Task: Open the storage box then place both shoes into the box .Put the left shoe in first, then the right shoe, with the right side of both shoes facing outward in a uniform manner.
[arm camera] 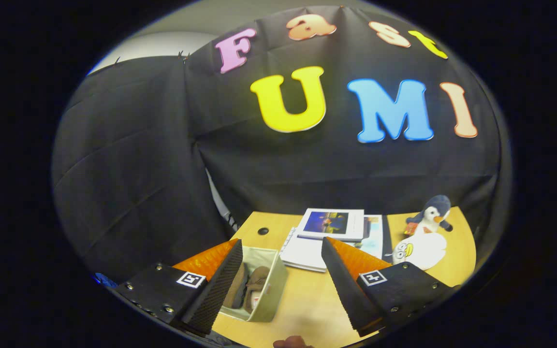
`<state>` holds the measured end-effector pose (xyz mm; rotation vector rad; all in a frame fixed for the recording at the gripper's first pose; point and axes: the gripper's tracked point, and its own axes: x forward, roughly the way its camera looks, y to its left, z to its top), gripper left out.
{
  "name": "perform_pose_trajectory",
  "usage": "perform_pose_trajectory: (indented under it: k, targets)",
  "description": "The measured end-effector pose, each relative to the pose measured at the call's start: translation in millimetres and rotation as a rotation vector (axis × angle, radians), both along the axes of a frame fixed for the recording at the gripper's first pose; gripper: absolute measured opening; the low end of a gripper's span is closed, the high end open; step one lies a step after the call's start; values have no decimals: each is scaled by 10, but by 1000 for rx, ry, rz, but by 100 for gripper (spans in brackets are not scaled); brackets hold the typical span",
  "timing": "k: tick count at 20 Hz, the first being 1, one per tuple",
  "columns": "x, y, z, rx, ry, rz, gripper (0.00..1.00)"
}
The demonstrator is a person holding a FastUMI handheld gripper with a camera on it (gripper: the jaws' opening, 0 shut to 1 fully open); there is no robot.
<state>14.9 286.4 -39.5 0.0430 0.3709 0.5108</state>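
Gripper view: our hand-held gripper [281, 278] hangs above the bench [307, 299], fingers spread wide, gripping nothing. We see the storage box [271, 290] open between them, both brown shoes [249, 285] inside. Books [334, 227] and plush penguin [428, 232] lie beyond.

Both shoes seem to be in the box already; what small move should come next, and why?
Probably just lift the gripper back and away, jaws left open. The box on the table stands open with both brown shoes side by side inside it, and the jaws are spread wide above with nothing between them. Which way the shoes face cannot be told.
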Motion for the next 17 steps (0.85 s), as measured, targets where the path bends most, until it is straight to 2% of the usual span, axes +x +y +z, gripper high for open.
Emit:
perform_pose_trajectory:
  k: [2, 4, 6, 10, 17]
  targets:
    - [-24, -352, 279, 40, -117, -81, 100]
    - [-64, -731, 689, 66, -313, -176, 100]
    - [-99, -1056, 982, 44, -437, -240, 99]
    - [-238, -1266, 1055, 24, -479, -240, 99]
    - [62, -1332, 889, 25, -423, -163, 99]
